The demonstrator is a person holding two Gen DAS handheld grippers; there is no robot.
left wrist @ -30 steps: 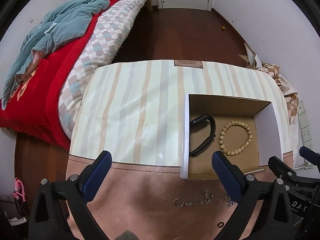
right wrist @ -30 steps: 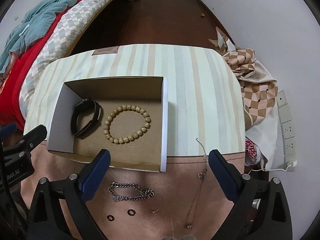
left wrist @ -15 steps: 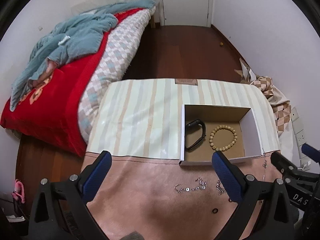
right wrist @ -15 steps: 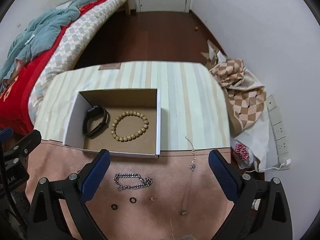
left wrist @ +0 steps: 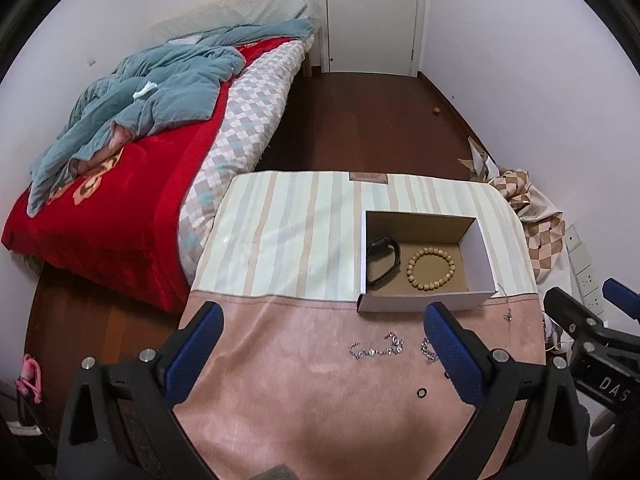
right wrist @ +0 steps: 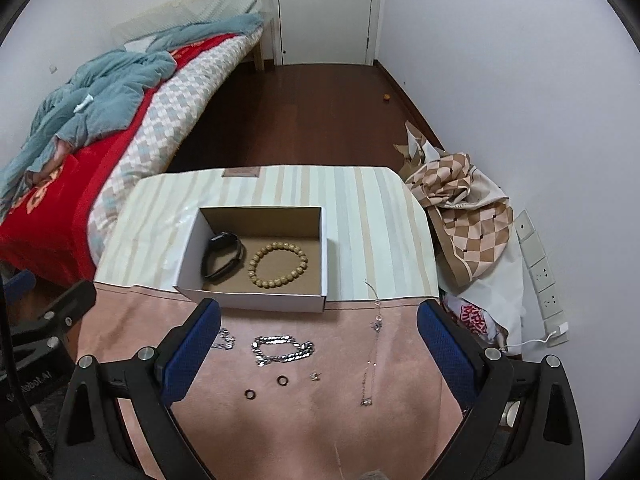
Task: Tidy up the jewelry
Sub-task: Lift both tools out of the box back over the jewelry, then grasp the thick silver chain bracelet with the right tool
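Two pieces, a black band (right wrist: 222,255) and a bead bracelet (right wrist: 278,264), lie in the cardboard box (right wrist: 256,300); chain bracelet (right wrist: 282,350), rings and necklace (right wrist: 372,356) wait on the tabletop (right wrist: 280,420) at six o'clock of it, both tongs (left wrist: 324,356) (right wrist: 318,354) released and empty.

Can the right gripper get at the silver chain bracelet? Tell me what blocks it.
Probably yes. The right gripper is open, and the silver chain bracelet lies flat on the pink cloth between its fingers, apart from the box and rings. Nothing covers it.
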